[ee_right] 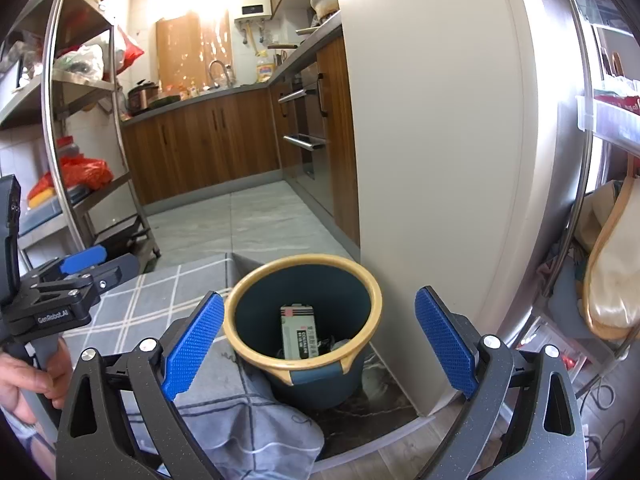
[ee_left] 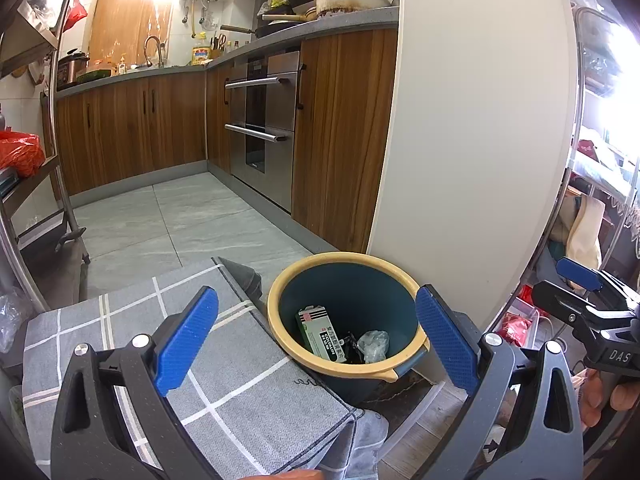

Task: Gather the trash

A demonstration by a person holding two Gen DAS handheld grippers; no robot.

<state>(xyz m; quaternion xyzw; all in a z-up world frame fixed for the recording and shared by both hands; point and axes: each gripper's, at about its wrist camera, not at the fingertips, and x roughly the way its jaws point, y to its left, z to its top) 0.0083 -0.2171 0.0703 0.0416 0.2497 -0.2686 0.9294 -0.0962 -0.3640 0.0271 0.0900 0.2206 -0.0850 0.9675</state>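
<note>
My left gripper (ee_left: 316, 330) has its blue textured pads (ee_left: 186, 340) spread wide, nothing between them. My right gripper (ee_right: 318, 340) is likewise spread, its blue pads (ee_right: 446, 340) holding nothing. Both hang above and just short of the dark teal round plastic bin with a yellow rim (ee_left: 280, 332) (ee_right: 232, 332).

Inside the bin, at the bottom: a green-and-white printed cardboard box (ee_left: 320, 334) (ee_right: 297, 332) leaning against the inner wall, a crumpled clear plastic wad (ee_left: 373, 345) beside it, and some small dark bits between them that I cannot identify. In the right wrist view the wad is mostly hidden by the rim.

The bin stands on the floor, close against the cream-white side panel (ee_left: 472, 140) (ee_right: 432, 140) of a tall cabinet or appliance; whether they touch I cannot tell. On its other side is a surface covered with a grey cloth with a white grid pattern (ee_left: 224, 392) (ee_right: 132, 304), the cloth edge draping down next to the bin.

Left wrist view: the right gripper is at the far right edge, with fingers of a hand (ee_left: 608, 400) on its handle. Right wrist view: the left gripper (ee_right: 84, 266) is at the left edge, a hand (ee_right: 28, 380) on its grip.

Beyond: grey floor tiles (ee_left: 192, 220), wood-fronted kitchen cabinets (ee_left: 132, 128), a steel built-in oven (ee_left: 264, 120).
</note>
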